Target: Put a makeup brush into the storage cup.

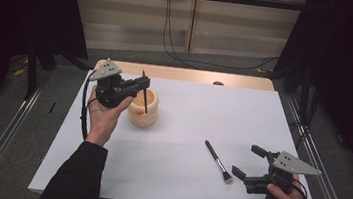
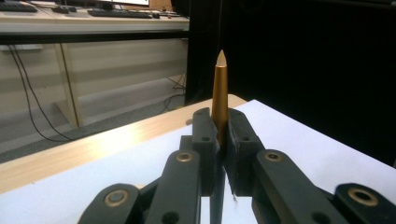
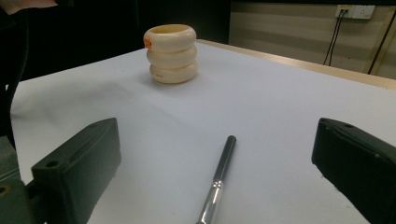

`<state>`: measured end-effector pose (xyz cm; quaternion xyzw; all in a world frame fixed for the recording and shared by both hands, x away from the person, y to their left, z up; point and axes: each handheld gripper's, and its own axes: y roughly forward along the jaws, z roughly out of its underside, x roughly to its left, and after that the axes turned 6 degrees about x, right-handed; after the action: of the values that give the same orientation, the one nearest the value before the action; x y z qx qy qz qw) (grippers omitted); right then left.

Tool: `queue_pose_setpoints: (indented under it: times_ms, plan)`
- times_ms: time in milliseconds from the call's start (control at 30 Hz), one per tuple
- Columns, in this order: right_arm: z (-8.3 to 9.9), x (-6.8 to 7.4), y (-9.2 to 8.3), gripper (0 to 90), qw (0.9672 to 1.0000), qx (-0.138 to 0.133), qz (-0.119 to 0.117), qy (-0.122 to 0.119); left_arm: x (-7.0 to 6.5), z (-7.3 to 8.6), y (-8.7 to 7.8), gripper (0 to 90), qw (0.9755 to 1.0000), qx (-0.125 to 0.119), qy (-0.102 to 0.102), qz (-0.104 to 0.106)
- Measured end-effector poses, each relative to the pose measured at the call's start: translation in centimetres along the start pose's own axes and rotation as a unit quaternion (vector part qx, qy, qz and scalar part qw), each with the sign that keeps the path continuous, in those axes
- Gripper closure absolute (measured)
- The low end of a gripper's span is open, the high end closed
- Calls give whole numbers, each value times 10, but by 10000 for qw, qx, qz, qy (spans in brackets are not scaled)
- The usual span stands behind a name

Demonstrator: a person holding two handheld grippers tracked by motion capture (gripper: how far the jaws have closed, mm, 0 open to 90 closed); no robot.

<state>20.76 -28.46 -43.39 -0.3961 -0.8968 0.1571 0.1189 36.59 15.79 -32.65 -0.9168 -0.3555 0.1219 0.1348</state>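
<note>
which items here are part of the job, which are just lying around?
In play: gold-tipped brush clamped upright in left gripper; cream ringed holder; black makeup brush ahead of open right gripper.

Idle: wall cables; dark knob on table edge.

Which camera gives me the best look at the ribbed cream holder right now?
The right gripper view: the cream holder stands whole and unobstructed there, three stacked rings with an orange mark near the rim. In the high view the holder is partly covered by the left claw and the brush it grips.
</note>
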Motion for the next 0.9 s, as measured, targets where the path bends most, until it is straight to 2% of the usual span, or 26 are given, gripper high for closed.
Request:
queue_pose_setpoints:
  times_ms: [33, 167, 200, 267, 300, 567, 633, 667, 833, 900]
  plan:
    - [0, 0, 0, 16, 10000, 15, 7, -15, 1, -1, 0, 838, 9999, 78, 23, -125]
    - [2, 0, 1, 14, 9999, 8, 124, -5, 5, -1, 2, 838, 9999, 14, 11, -154]
    - [3, 0, 1, 14, 10000, 5, 93, -5, 7, -1, 2, 838, 9999, 11, 17, -158]
    - [3, 0, 2, 14, 9999, -40, 157, 6, 10, -2, 4, 838, 9996, 20, 47, -264]
    - [3, 0, 2, 14, 9998, -50, 169, -5, 12, -2, 5, 838, 9997, -15, 27, -223]
    - [4, 1, 4, 14, 9995, -149, 271, 9, 24, 1, 13, 838, 9987, -31, -89, -498]
    - [4, 0, 3, 14, 9995, -160, 280, 3, 28, 2, 14, 837, 9990, -14, -72, -434]
    - [4, 0, 3, 14, 9995, -164, 279, 5, 28, 3, 14, 837, 9985, -2, -103, -543]
    - [4, 1, 4, 14, 9995, -152, 273, -5, 32, 4, 15, 837, 9988, -35, -147, -476]
    - [4, 1, 5, 15, 9997, -107, 229, -12, 33, 5, 18, 837, 9984, 28, -110, -557]
